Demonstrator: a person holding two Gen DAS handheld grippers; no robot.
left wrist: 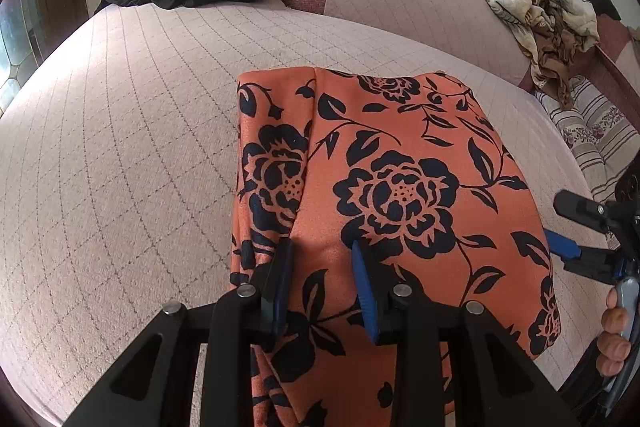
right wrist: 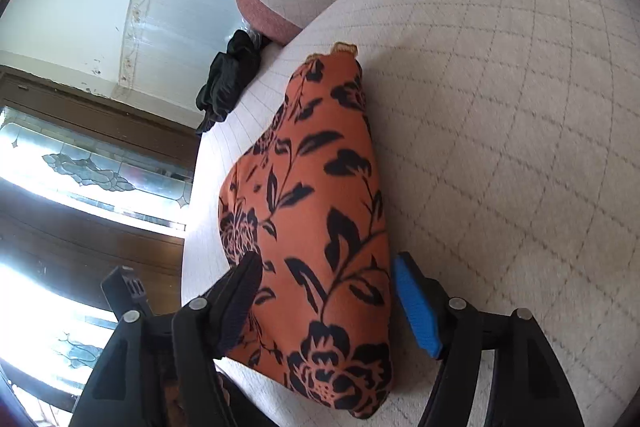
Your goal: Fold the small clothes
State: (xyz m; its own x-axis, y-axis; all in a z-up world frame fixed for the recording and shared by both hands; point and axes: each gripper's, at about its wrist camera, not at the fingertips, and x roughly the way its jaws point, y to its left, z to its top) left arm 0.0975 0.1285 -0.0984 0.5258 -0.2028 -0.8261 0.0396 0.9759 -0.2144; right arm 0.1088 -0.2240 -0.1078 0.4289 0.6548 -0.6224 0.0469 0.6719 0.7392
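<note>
1. Pinching a raised ridge of the orange floral garment, the left gripper has fabric bunched between its black and blue pads; it looks clamped on that fold.
2. The garment lies partly folded on the quilted pink bed cover, stretching ahead of both tongs.
3. The right gripper straddles the garment's near edge, jaws spread, pads not pressing the cloth.
4. Risk: if the right closes too shallow, I judge this slick-looking fabric could slip out and the fold skew.
5. Risk: a pull against the left's pinch might drag the layers apart.
6. Hard to tell: the kind of garment, how many layers the left holds, and the near hem, hidden beneath both tongs.
7. The right view is motion-blurred, window glare swamping its left side.
</note>
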